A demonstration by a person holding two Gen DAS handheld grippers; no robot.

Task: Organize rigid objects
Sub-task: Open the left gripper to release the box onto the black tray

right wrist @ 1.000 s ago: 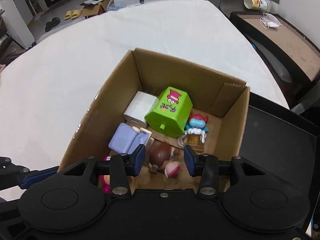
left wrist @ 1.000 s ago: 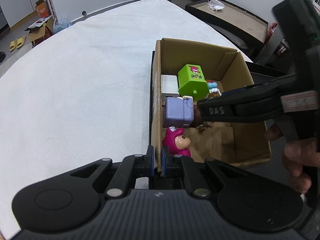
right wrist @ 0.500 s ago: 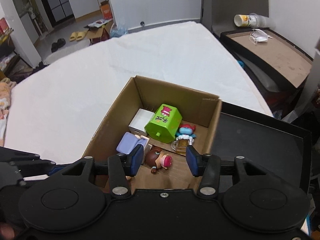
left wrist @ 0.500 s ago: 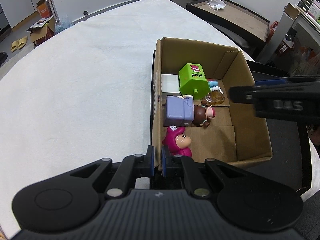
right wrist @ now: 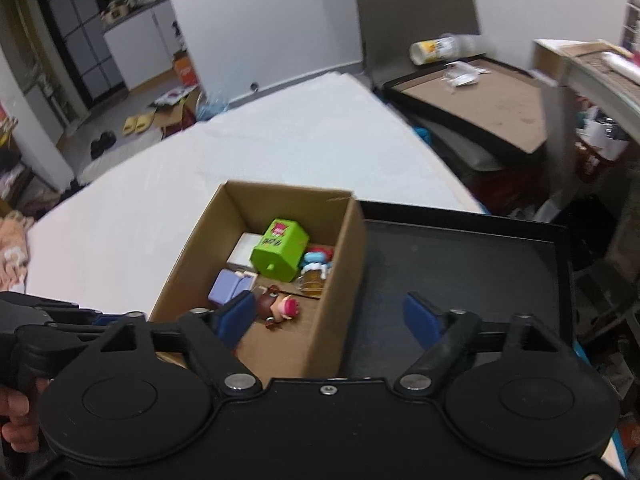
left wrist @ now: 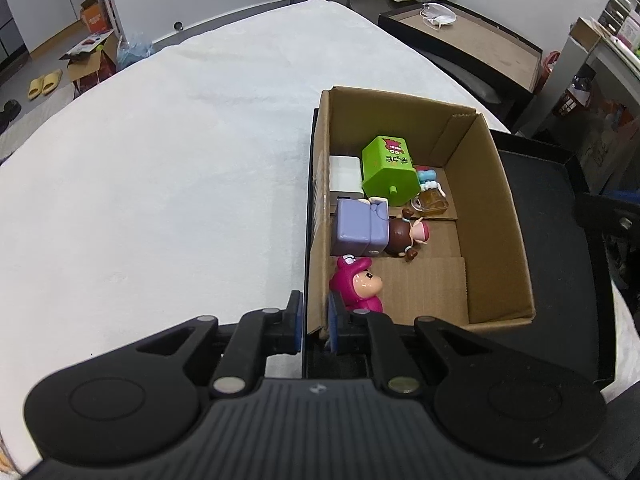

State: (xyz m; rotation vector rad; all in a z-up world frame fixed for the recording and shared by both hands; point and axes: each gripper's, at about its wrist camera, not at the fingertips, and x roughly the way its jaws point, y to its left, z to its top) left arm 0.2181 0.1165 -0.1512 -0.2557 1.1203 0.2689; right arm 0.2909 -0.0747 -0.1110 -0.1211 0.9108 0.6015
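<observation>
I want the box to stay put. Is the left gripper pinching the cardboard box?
Touching. In the left wrist view the left gripper has its blue fingers closed on the near wall of the cardboard box.

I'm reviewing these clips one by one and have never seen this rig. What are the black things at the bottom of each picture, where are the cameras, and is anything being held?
There is no robot here: a person holds a pair of hand-held tongs in each hand, and a fisheye camera on each looks forward along its fingers. The black shapes at the bottom are those tongs.

In the left view, the left tongs are shut on the near wall of the cardboard box, which stands in a black tray beside a white-covered table.

In the right view, the right tongs are above the box. Their jaws have just been opening, and nothing is between them.

Inside the box lie a green cube toy, a white block, a purple toy, a pink figure and other small figures.
</observation>
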